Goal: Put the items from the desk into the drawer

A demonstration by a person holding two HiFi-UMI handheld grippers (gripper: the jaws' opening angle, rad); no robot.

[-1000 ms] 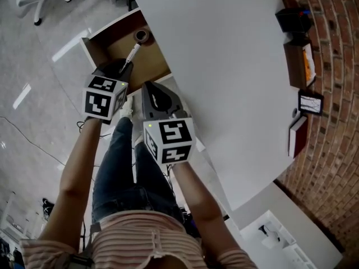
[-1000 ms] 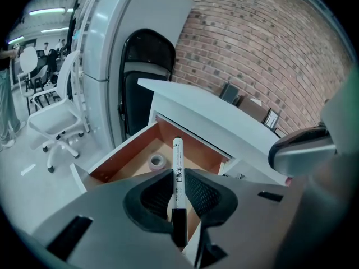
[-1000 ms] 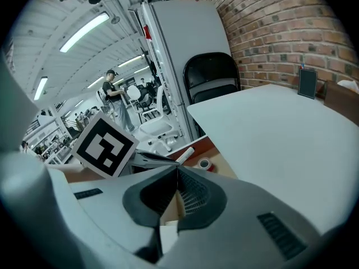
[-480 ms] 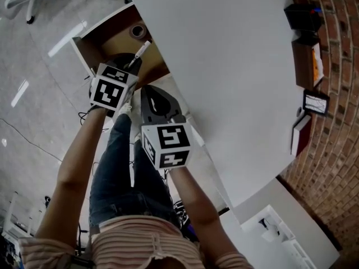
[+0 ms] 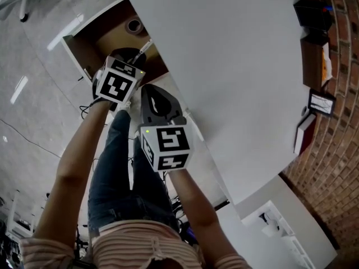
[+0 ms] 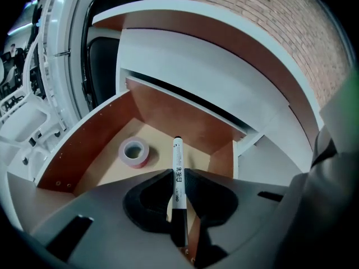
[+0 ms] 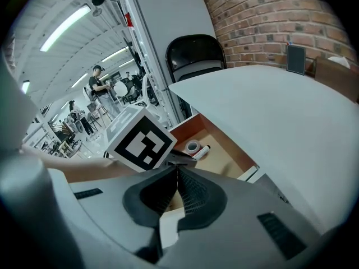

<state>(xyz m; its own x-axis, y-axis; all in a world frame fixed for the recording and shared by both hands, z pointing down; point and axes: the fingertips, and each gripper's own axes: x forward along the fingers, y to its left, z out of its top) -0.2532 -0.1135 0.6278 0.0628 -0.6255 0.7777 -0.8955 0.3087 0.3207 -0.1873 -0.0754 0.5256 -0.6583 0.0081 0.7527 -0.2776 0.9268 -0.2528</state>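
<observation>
The brown wooden drawer (image 5: 90, 49) stands pulled out from under the white desk (image 5: 224, 66). A roll of tape (image 5: 133, 25) (image 6: 133, 152) lies on the drawer's floor (image 6: 151, 142). My left gripper (image 5: 136, 56) (image 6: 178, 175) hangs over the drawer's near part, shut on a white marker pen (image 6: 178, 172) (image 5: 146, 45) whose black tip points toward the drawer's back. My right gripper (image 5: 152, 97) (image 7: 176, 170) is held just in front of the desk edge, behind the left one, shut with nothing in it. The right gripper view shows the marker (image 7: 201, 152) beside the tape (image 7: 193, 146).
Along the desk's far side by the brick wall stand a black box (image 5: 313, 13), a brown box (image 5: 315, 58), a small frame (image 5: 322, 101) and a book (image 5: 303, 133). A black chair (image 7: 196, 58) stands beyond the desk. The person's legs (image 5: 120, 172) are below the grippers.
My left gripper has carried the marker forward, farther over the open drawer. The right gripper has kept nearly still.
</observation>
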